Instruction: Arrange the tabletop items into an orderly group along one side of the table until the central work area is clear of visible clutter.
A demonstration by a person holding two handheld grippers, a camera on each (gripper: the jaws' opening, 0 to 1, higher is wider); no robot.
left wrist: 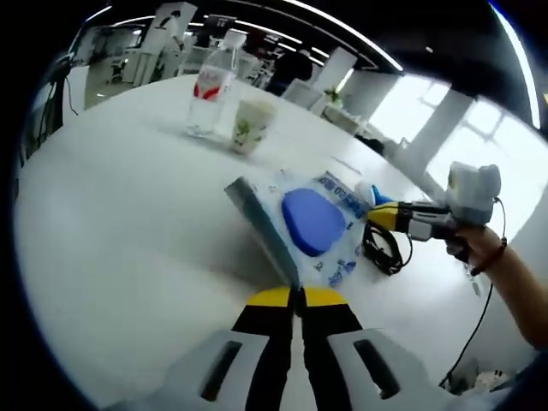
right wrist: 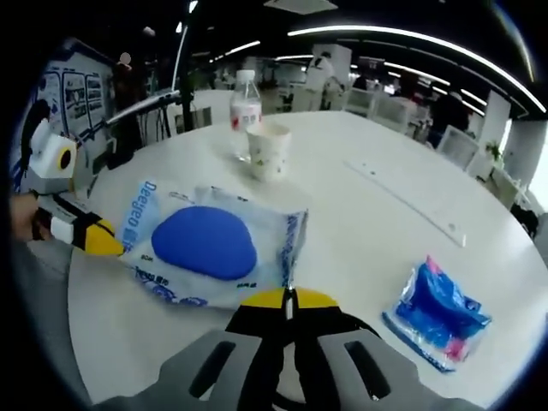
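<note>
Pinching opposite edges of the wet-wipes pack [right wrist: 210,248], the left gripper [left wrist: 297,295] and right gripper [right wrist: 287,297] each have jaws clenched on its thin wrapper, lifted off the white surface [left wrist: 128,240] on one side. Uneven pulls could tear or drop it (onto the black cable [left wrist: 384,248]), while bottle [left wrist: 208,90] and paper cup [left wrist: 250,124] stand beyond, tippable.

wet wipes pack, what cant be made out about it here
- Wet wipes pack: near edge hidden behind right gripper in the right gripper view.
- Left gripper view: left gripper hides the pack's corner.
- Small print blurred in both views.
- Black cable: partly behind the pack.
</note>
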